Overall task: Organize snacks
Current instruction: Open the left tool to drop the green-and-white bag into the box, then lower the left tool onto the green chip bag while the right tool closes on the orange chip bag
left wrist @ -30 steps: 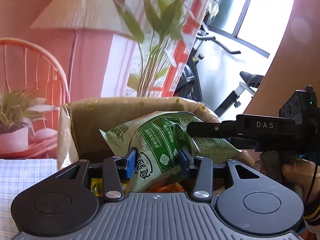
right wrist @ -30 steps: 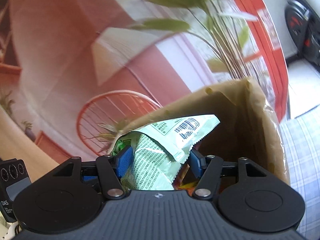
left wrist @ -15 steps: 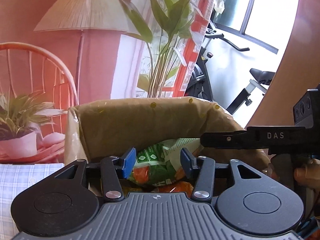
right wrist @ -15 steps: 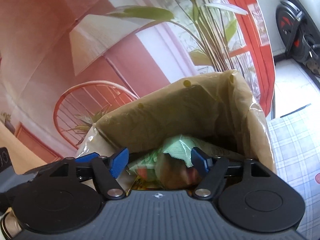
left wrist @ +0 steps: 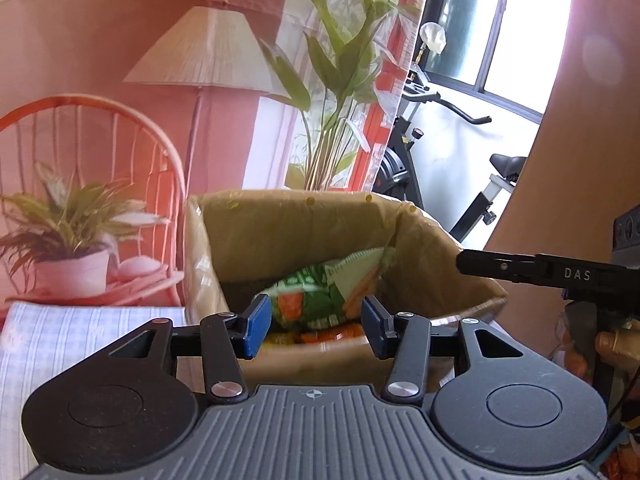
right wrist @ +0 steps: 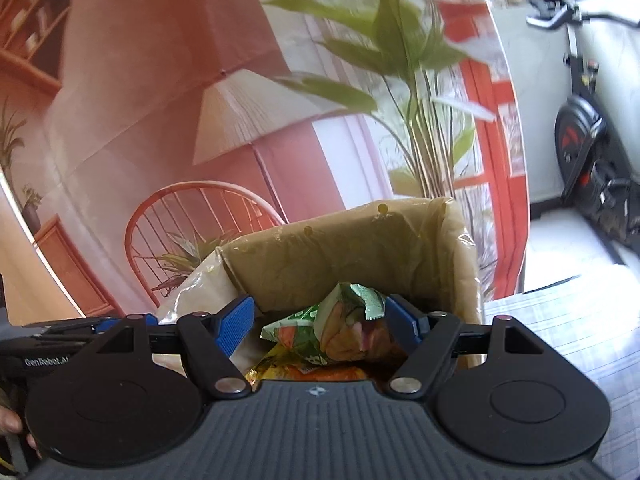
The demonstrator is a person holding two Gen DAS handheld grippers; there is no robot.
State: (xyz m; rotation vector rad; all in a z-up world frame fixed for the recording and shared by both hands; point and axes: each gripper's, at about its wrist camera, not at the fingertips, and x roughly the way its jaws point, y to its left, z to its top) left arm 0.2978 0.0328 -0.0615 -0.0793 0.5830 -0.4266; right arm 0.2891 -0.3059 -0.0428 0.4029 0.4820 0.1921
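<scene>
Both claws spread over the box.
I see my left claw (left wrist: pixel 312 326) and right claw (right wrist: pixel 316 326) empty; crinkled green snack bag (left wrist: pixel 324 294) lies inside the plastic-lined cardboard box (left wrist: pixel 304 232).

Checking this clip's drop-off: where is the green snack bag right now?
In both wrist views the green snack bag lies inside the open cardboard box, on top of orange packets, leaning toward the back wall. Neither open gripper holds it.
</scene>
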